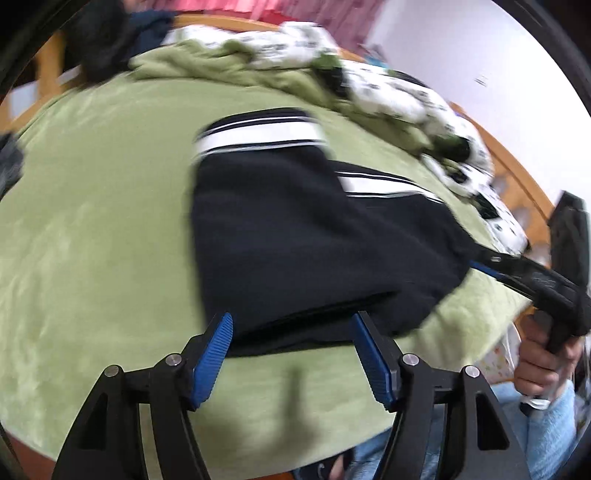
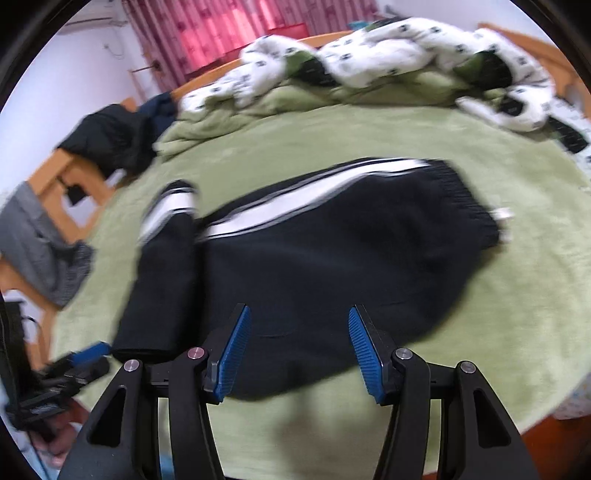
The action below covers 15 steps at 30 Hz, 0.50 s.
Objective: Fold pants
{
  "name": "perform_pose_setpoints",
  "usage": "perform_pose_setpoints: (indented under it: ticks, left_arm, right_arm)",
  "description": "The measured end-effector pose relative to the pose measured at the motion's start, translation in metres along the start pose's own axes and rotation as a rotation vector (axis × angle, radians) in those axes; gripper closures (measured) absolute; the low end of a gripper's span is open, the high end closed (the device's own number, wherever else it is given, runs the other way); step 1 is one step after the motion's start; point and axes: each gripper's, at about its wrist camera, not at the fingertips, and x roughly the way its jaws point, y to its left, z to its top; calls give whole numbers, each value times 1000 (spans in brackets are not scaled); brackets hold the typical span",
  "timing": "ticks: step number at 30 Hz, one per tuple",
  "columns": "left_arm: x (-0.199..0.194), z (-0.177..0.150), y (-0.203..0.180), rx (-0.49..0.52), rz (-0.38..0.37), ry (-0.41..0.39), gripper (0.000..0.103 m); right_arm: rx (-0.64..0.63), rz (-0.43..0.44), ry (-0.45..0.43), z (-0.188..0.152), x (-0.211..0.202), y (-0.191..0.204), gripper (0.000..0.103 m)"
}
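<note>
Black pants with white side stripes [image 1: 295, 236] lie folded over on the green blanket [image 1: 92, 221]. In the right wrist view the pants [image 2: 332, 266] show the waistband at the right and the leg end doubled back at the left. My left gripper [image 1: 293, 325] is open and empty, just short of the pants' near edge. My right gripper [image 2: 299, 314] is open and empty over the pants' near edge. The right gripper also shows in the left wrist view [image 1: 480, 264], at the pants' right edge. The left gripper shows at the lower left of the right wrist view [image 2: 96, 349].
A white patterned duvet [image 2: 388, 59] is bunched along the bed's far side. Dark clothes [image 2: 110, 140] and grey cloth [image 2: 40, 243] hang on the wooden bed frame [image 2: 66, 173] at the left. Pink curtains [image 2: 229, 33] are behind.
</note>
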Motion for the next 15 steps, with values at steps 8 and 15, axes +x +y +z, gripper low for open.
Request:
perform_pose_setpoints:
  ticks: [8, 15]
  left_arm:
    - [9, -5, 76, -119, 183, -43, 39]
    - [17, 1, 91, -178, 152, -57, 39]
  right_arm:
    - [-104, 105, 100, 6, 61, 79, 47]
    - [-90, 175, 203, -3, 124, 105, 84]
